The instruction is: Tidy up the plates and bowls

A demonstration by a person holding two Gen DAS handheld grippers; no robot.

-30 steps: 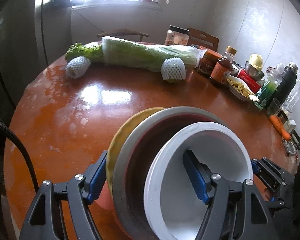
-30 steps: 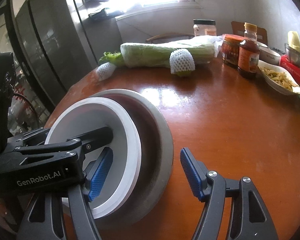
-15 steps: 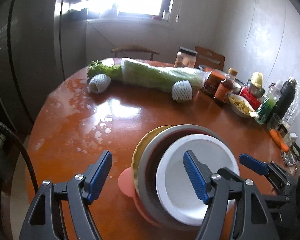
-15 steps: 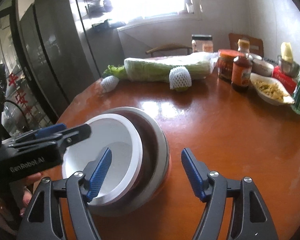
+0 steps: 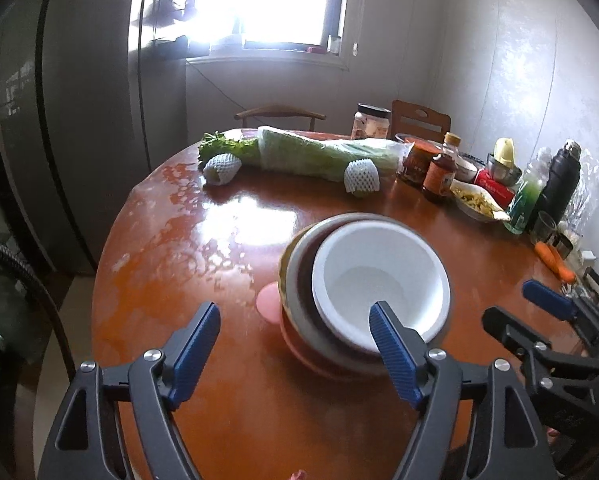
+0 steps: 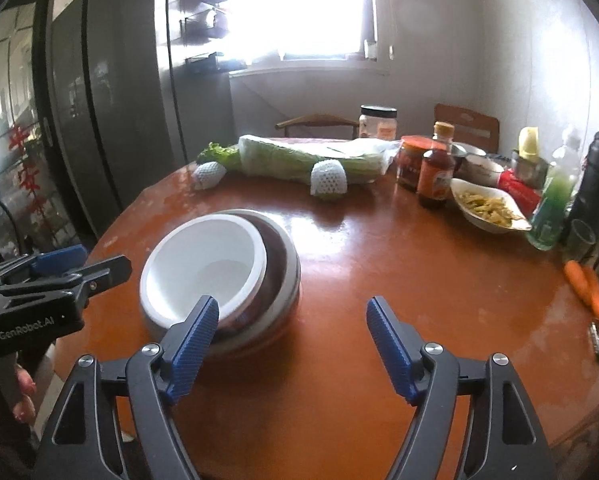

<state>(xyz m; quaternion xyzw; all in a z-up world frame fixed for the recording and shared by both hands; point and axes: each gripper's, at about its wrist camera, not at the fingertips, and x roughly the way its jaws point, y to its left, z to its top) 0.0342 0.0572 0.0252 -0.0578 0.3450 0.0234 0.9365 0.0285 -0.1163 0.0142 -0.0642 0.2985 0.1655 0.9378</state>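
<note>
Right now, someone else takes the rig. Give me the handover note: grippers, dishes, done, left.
Left gripper: jaws opening, nothing between them.
Right gripper: jaws opening, nothing between them, clear of the stack.
Dishes: white bowl nested off-centre in the grey bowl, over a yellow dish and a pink plate, near the table edge.
Done: stack built and released.
Left: perhaps centre the white bowl; the dish of food at the far right is untouched.

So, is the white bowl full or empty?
Empty. The white bowl shows a bare white inside in both views. It sits on top of the stack, and neither gripper touches it.
</note>
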